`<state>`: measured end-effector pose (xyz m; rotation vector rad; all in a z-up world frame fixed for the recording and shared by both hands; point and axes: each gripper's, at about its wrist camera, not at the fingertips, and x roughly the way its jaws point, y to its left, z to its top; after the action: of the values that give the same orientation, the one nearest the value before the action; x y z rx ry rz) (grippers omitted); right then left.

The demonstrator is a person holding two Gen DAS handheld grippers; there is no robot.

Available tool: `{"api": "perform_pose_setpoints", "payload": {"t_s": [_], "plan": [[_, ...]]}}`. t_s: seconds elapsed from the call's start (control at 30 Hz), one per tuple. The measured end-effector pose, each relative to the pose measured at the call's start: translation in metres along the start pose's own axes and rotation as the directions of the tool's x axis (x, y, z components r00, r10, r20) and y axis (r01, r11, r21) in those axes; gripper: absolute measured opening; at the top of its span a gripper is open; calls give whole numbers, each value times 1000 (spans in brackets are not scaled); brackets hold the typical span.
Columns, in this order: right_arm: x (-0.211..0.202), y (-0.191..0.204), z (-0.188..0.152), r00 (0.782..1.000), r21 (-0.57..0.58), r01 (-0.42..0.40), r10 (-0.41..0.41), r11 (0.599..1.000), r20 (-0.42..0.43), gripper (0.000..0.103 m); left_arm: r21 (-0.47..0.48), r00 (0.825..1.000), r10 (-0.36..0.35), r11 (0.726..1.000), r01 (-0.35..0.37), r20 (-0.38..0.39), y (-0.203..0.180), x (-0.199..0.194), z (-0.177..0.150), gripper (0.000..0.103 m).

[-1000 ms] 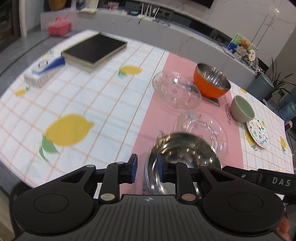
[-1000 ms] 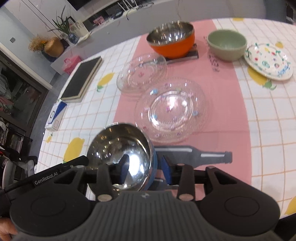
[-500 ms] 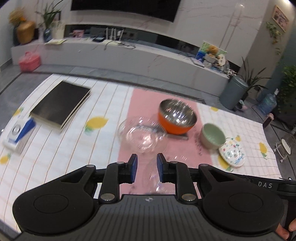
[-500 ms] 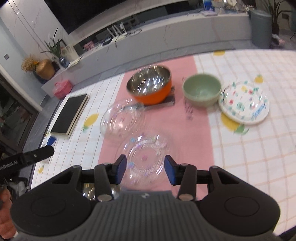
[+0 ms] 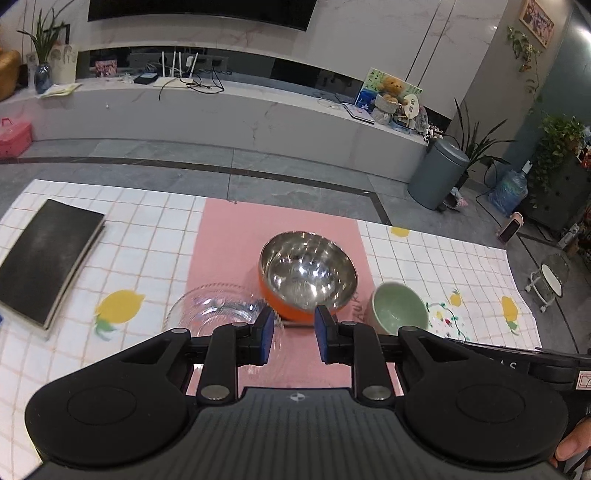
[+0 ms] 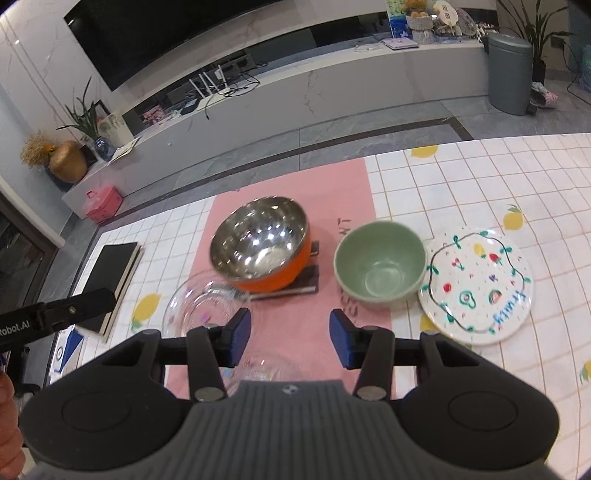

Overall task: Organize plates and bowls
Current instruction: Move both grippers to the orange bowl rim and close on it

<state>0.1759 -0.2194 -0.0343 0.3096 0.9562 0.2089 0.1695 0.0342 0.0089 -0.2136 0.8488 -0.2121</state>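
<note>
The orange bowl (image 6: 260,247) has a shiny steel inside and nothing in it. It sits on a dark coaster (image 6: 303,282) on the pink mat (image 6: 295,184). Just beside it on the right is the green bowl (image 6: 380,264), also empty. On the other side, a clear glass dish (image 6: 199,306) with small coloured dots sits close to the orange bowl, and it is empty too. A second clear glass dish (image 6: 266,367) peeks out just above the right gripper's body, mostly hidden.

The right gripper (image 6: 290,338) is above the pink mat with its blue pads apart. Its jaws have just been opening, and nothing is between them. The left gripper (image 5: 293,334) also has its pads apart, with a smaller gap; its jaws have just opened a little, and nothing is between them.

The right wrist view shows the whole painted plate (image 6: 476,286), with fruit pictures and a wavy green line, touching or almost touching the green bowl. The left wrist view shows only a blurry edge of that plate. The left view shows a grey bin (image 5: 437,173) and plants on the floor.

The table has a white checked cloth with lemons (image 6: 480,177). A black book (image 5: 44,258) lies at its left side. Behind the table are a grey floor, a long white shelf (image 5: 240,110) and a big dark TV (image 6: 177,33).
</note>
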Motion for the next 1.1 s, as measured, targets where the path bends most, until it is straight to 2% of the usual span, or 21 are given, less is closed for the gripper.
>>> {"api": "perform_pose_setpoints", "payload": {"t_s": [0.27, 0.4, 0.6, 1.1], "plan": [[51, -7, 28, 1000, 8, 10, -10, 1000, -2, 47, -66, 998, 26, 997, -29, -51, 25, 64, 21, 27], [77, -6, 39, 1000, 17, -1, 2, 1000, -29, 47, -96, 997, 8, 995, -16, -78, 32, 87, 29, 27], [110, -5, 51, 998, 21, 4, -3, 1000, -68, 44, -105, 992, 12, 994, -25, -124, 36, 121, 33, 35], [144, -13, 55, 992, 75, -6, 15, 997, -124, 31, -97, 981, 45, 993, -64, -187, 35, 159, 32, 34]]}}
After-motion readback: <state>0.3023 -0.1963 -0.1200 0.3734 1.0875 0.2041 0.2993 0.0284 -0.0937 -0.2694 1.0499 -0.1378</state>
